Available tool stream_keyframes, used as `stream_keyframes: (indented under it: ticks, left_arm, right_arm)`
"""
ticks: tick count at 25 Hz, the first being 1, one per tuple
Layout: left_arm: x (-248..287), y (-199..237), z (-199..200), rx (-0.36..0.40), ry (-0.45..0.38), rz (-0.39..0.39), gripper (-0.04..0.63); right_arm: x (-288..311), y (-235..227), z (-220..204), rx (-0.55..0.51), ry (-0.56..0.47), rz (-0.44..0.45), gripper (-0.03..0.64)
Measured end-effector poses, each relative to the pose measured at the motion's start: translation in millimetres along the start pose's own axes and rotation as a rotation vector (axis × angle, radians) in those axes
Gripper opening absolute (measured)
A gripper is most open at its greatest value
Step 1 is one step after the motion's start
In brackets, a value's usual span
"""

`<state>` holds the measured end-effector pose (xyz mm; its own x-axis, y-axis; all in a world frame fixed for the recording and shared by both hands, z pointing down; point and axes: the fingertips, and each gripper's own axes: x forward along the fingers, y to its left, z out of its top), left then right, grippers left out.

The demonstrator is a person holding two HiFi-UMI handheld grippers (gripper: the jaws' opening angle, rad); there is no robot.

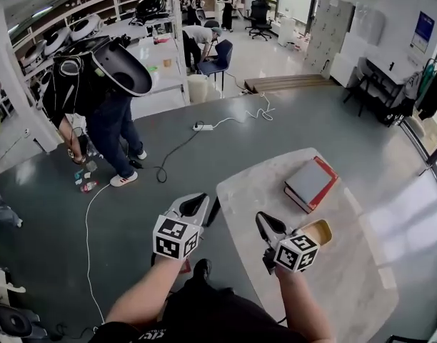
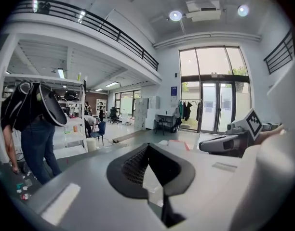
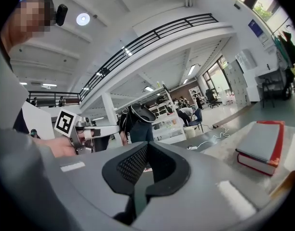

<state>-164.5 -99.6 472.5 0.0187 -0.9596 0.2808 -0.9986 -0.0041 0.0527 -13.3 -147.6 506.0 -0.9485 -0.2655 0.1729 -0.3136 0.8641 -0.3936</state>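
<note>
My left gripper hangs shut and empty over the grey floor, just left of the pale stone table. Its jaws meet along a thin line with nothing between them. Over the table's near left part, my right gripper is also shut, and its jaws hold nothing. A tan object lies on the table right behind the right gripper, partly hidden by it. Farther back on the table lies a red-edged grey book, which shows in the right gripper view as well. Each gripper sees the other beside it.
A person in dark clothes bends over at the left, with small items on the floor by their feet. A white power strip and cables cross the floor. Shelves line the far left. A desk and hanging clothes stand at the right.
</note>
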Motion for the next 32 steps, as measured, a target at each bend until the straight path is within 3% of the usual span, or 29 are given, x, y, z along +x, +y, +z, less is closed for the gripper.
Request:
stream_keyframes:
  ticks: [14, 20, 27, 32]
  left_arm:
    - [128, 28, 11, 0.067, 0.050, -0.333, 0.003]
    - [155, 19, 4, 0.097, 0.109, -0.462, 0.003]
    - [170, -14, -18, 0.148, 0.184, -0.547, 0.008]
    - [179, -37, -46, 0.204, 0.283, -0.577, 0.077]
  right_arm:
    - [67, -66, 34, 0.038, -0.059, -0.257, 0.014]
    - [57, -80, 36, 0.065, -0.090, -0.370, 0.014]
    - [22, -91, 18, 0.116, -0.092, -0.431, 0.014]
    - [1, -96, 6, 0.138, -0.077, -0.422, 0.014]
